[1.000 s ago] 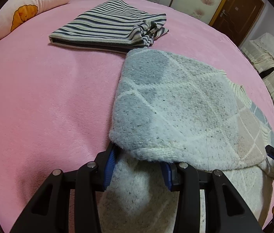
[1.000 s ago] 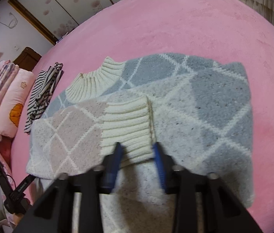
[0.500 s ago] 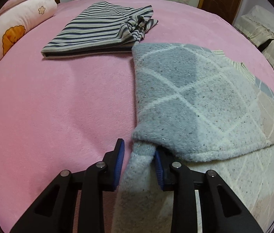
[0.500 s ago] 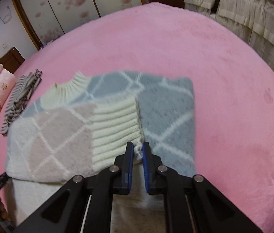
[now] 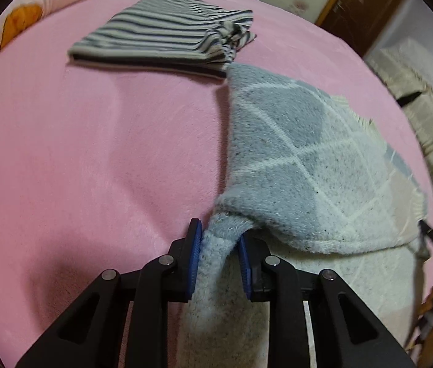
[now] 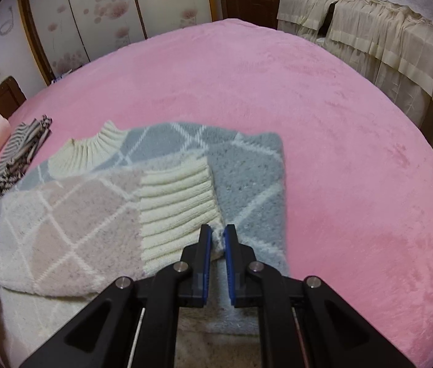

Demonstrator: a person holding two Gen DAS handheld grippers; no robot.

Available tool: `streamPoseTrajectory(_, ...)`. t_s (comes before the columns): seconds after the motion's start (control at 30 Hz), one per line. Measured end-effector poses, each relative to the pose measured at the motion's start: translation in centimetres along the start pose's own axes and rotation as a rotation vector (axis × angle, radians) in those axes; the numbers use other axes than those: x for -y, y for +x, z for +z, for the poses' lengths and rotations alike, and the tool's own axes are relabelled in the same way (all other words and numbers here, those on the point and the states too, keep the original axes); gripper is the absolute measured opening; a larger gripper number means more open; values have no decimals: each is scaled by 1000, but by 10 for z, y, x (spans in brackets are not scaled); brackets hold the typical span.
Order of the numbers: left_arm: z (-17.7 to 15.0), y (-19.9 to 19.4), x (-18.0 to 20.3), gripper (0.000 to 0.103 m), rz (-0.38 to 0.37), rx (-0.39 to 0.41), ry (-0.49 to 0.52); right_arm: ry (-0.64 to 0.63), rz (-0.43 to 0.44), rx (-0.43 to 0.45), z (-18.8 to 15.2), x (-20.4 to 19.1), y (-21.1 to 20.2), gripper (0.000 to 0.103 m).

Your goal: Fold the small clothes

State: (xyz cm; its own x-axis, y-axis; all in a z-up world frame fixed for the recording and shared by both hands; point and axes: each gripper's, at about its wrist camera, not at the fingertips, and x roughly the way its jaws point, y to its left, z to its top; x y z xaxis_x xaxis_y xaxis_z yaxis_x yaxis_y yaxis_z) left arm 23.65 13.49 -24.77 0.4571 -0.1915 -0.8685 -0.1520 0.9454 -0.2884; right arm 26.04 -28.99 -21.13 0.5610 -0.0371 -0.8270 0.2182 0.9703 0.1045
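A grey, cream and beige diamond-pattern sweater [image 5: 293,159] lies folded on the pink bed [image 5: 93,153]. My left gripper [image 5: 219,236] has its jaws closing on the sweater's near left edge, and the fluffy fabric is bunched between both blue pads. In the right wrist view the same sweater [image 6: 78,214] shows its ribbed collar and a ribbed cuff laid across it. My right gripper [image 6: 218,233] is shut on a thin pinch of the sweater's edge beside that cuff.
A folded striped garment [image 5: 167,40] lies past the sweater's far end, also in the right wrist view [image 6: 17,159]. A pillow [image 5: 32,15] sits at the far left. Cream-draped furniture [image 6: 369,30] stands beyond the bed's right side. Bare pink blanket [image 6: 339,153] stretches to the right.
My left gripper's jaws have narrowed onto the sweater's edge, gathering it into a bunch. My right gripper's jaws went from apart to shut on the edge by the cuff.
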Motion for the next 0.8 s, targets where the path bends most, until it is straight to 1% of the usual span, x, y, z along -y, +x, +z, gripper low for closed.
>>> streamPoseTrajectory(0.1, 0, -2, -5, 27, -21, -24, -10, -25, 1, -17, 1, -4, -3, 12)
streamPoseTrajectory(0.17, 1, -5, -8, 32, -34, -39, -16, -25, 25, -31, 3, -4, -7, 21)
streamPoseTrajectory(0.2, 2, -7, -10, 33, -39, -46, -19, -24, 34, -34, 4, -3, -9, 25)
streamPoseTrajectory(0.23, 2, -10, -11, 34, -45, -53, -20, -21, 44, -35, 6, -3, -12, 31)
streamPoseTrajectory(0.27, 3, -15, -13, 34, -48, -56, -18, -14, 65, -30, 8, -1, -18, 34)
streamPoseTrajectory(0.33, 4, -27, -13, 34, -43, -42, -10, -10, 92, -22, 11, 0, -26, 37)
streamPoseTrajectory(0.43, 16, -41, -13, 35, -47, -8, -14, -18, 122, -5, 19, 2, -39, 38)
streamPoseTrajectory(0.53, 38, -44, -4, 42, -65, 24, -19, -19, 134, 4, 30, 1, -39, 38)
streamPoseTrajectory(0.6, 55, -39, 3, 45, -80, 32, -27, -15, 131, 1, 37, 2, -35, 38)
streamPoseTrajectory(0.67, 73, -27, 12, 49, -98, 15, -26, -10, 140, -2, 42, 2, -30, 38)
streamPoseTrajectory(0.8, 93, -1, 26, 52, -105, -40, 17, 0, 139, -17, 48, 2, -18, 38)
